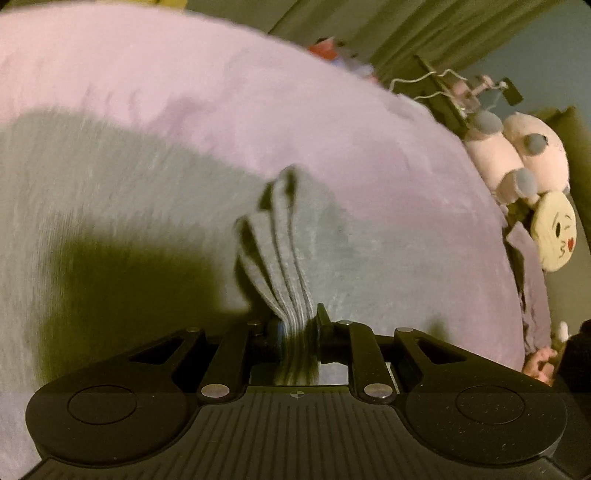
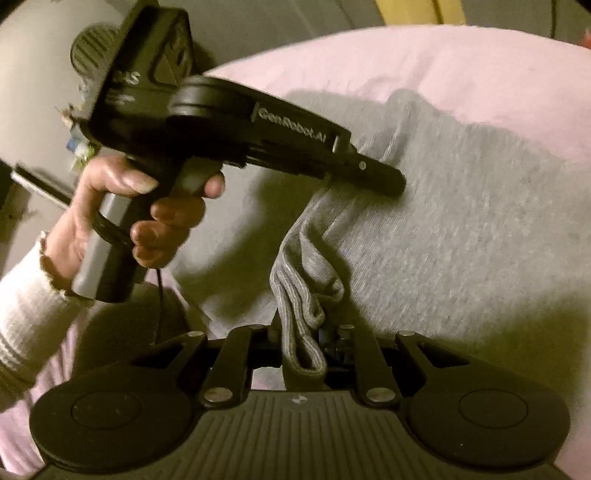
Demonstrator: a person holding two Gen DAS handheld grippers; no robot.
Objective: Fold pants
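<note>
Grey knit pants (image 1: 110,206) lie spread on a pink bedspread (image 1: 184,74). My left gripper (image 1: 299,325) is shut on a bunched, pleated edge of the pants (image 1: 284,266), lifted off the bed. In the right wrist view the pants (image 2: 461,229) cover most of the pink bed (image 2: 461,66). My right gripper (image 2: 306,332) is shut on several folded ribbed layers of the pants (image 2: 299,295). The left gripper (image 2: 369,173), held in a hand (image 2: 147,214), pinches the same edge just beyond the right one.
Pink plush toys (image 1: 517,158) and a round yellow face cushion (image 1: 557,229) sit at the bed's right edge. A purple cloth (image 1: 532,288) hangs there. Green curtains (image 1: 406,33) hang behind. A grey wall (image 2: 37,92) is to the left of the bed.
</note>
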